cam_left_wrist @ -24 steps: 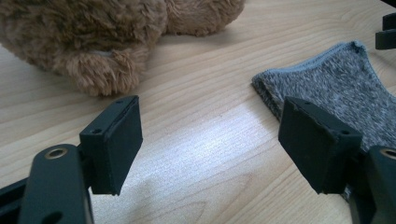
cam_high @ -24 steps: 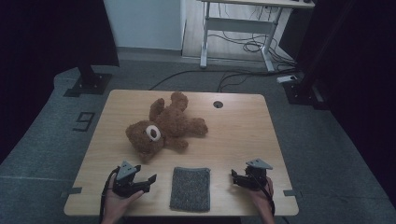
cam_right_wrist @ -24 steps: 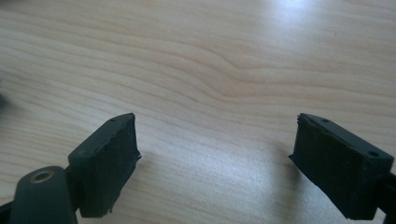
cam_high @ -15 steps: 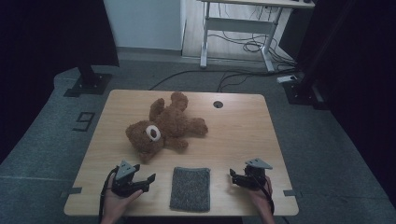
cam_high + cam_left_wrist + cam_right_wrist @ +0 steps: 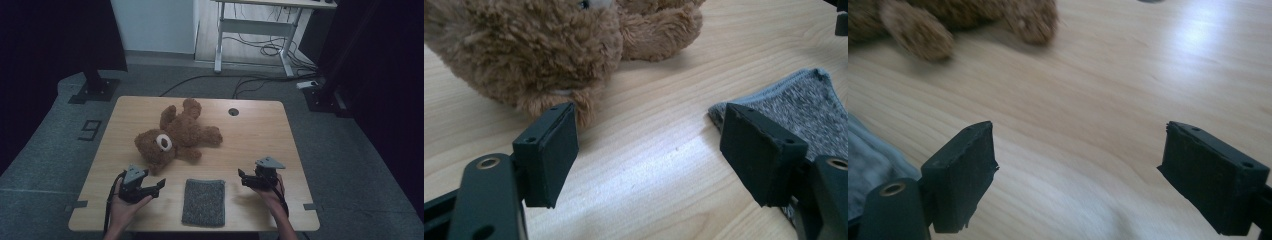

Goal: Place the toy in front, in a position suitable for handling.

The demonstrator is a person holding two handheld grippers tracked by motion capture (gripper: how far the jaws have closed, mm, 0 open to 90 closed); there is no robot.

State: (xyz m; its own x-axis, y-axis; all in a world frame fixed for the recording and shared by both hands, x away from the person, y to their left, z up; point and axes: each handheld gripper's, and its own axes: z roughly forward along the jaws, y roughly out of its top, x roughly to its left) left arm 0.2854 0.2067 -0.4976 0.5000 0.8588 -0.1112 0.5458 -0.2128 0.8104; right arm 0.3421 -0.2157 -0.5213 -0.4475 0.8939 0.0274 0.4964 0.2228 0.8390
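A brown teddy bear (image 5: 172, 135) lies on its back in the middle of the wooden table (image 5: 260, 130). A grey knitted cloth (image 5: 204, 201) lies flat near the front edge, between the two hands. My left gripper (image 5: 159, 185) rests left of the cloth, open, its jaws pointing right toward it. In the left gripper view the jaws (image 5: 649, 145) are wide apart over bare wood, with the bear (image 5: 539, 45) just beyond and a cloth corner (image 5: 804, 105) at the right. My right gripper (image 5: 242, 176) sits right of the cloth, open. In the right gripper view, its jaws (image 5: 1078, 175) frame bare wood, with the bear's paws (image 5: 918, 30) far off.
A dark round grommet (image 5: 233, 111) sits in the table's far edge. Beyond the table stand a white desk frame (image 5: 250, 30) with floor cables, and black stands at the left (image 5: 95, 85) and right (image 5: 325, 95). A "9" mark (image 5: 90, 130) is on the floor.
My right gripper has edged slightly forward and left toward the cloth. The left gripper, the bear and the cloth have stayed put.
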